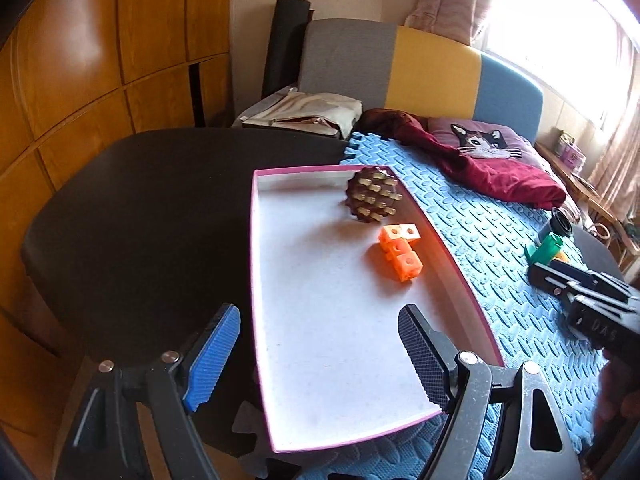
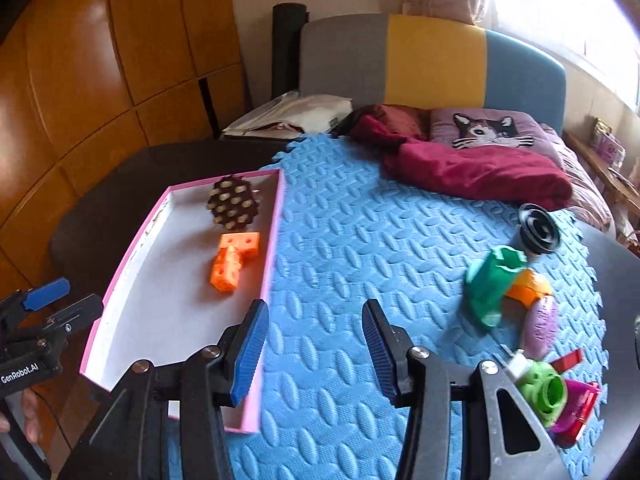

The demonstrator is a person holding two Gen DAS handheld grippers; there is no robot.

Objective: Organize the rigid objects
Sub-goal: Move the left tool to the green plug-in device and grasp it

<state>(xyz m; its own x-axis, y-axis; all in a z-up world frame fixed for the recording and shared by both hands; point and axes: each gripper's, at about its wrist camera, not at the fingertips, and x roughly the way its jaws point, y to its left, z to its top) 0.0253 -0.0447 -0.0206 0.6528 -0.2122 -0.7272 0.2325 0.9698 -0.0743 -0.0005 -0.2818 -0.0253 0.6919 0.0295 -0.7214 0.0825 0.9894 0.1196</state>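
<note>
Rigid objects lie in two groups on a round dark bench (image 1: 140, 200) that is partly covered by a blue foam mat (image 2: 360, 240). A shallow pink-rimmed tray (image 1: 256, 280) with a white floor sits at the mat's left edge, half on the bare bench. Two things lie at its far end: one brown studded disc (image 1: 372, 196) leaning in the far right corner, and one orange cluster of linked cubes (image 1: 400, 252) just beside it along the right wall.

Near the mat's right edge six loose pieces show in the right wrist view: one black ribbed wheel (image 2: 538, 232), one green piece (image 2: 492, 284) touching one orange piece (image 2: 528, 286), one lilac oval (image 2: 542, 328), one light green toy (image 2: 546, 394) and one magenta and red piece (image 2: 580, 408).

Behind the bench stand a sofa with grey, yellow and blue panels (image 1: 420, 68), a cat-face cushion (image 1: 486, 142), a crumpled maroon cloth (image 2: 472, 172), wooden wall panels (image 1: 80, 60) and a bright window.

The left gripper (image 1: 320, 356) hangs tilted over the tray's near end, its fingers wide apart and holding nothing. The right gripper (image 2: 314, 350) tilts down over bare mat just right of the tray, its fingers parted more narrowly, also with nothing between them.
</note>
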